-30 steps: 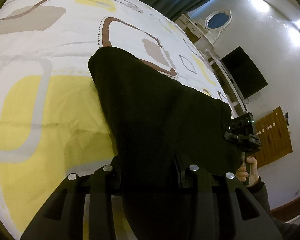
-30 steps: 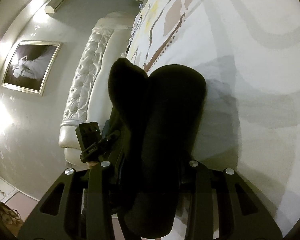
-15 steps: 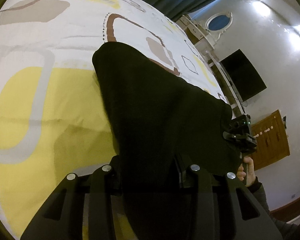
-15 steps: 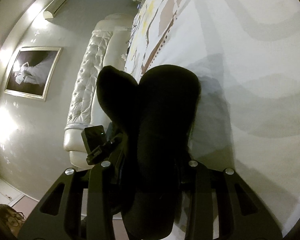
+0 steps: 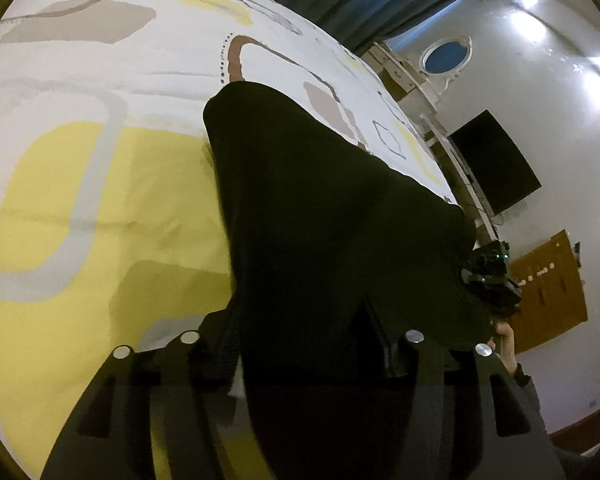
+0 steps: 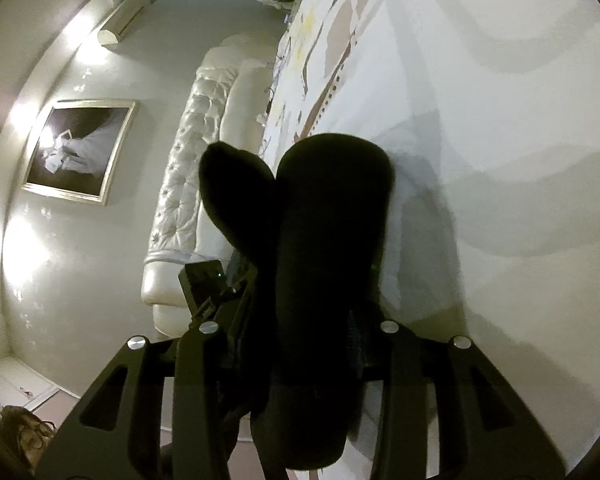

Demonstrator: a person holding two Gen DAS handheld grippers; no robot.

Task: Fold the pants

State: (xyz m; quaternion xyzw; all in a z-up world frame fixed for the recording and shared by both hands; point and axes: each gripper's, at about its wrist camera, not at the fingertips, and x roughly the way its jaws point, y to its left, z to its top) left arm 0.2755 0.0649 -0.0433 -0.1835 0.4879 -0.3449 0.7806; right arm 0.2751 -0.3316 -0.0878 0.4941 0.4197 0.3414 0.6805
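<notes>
While the black pants (image 5: 320,232) drape from both grippers down onto the patterned bedspread (image 5: 72,184), the fold looks part done, with the cloth being laid rather than lifted. In the left wrist view the fabric runs from between the fingers at six o'clock up to a rounded end near eleven o'clock that rests on the cover, and its far edge stretches toward three o'clock, where the other gripper's body and the person's hand (image 5: 506,338) show. The left gripper (image 5: 300,356) has its jaws opening, with cloth lying between them; the left finger appears to stand clear of the fabric, so I judge the hold on this side is being let go, presumably because this end is already where it should lie.

In the right wrist view the pants (image 6: 332,248) bunch into two rounded lobes rising toward twelve o'clock, one thick roll and a smaller one at ten o'clock, beside the bedspread (image 6: 500,120) on the right. The right gripper (image 6: 300,352) has its jaws just beginning to part, yet the dark roll fills the gap so fully that the pads seem to press it; in this gloom I cannot be sure. A tufted headboard (image 6: 188,184) and a framed picture (image 6: 76,148) lie at nine o'clock, well apart from the work.
</notes>
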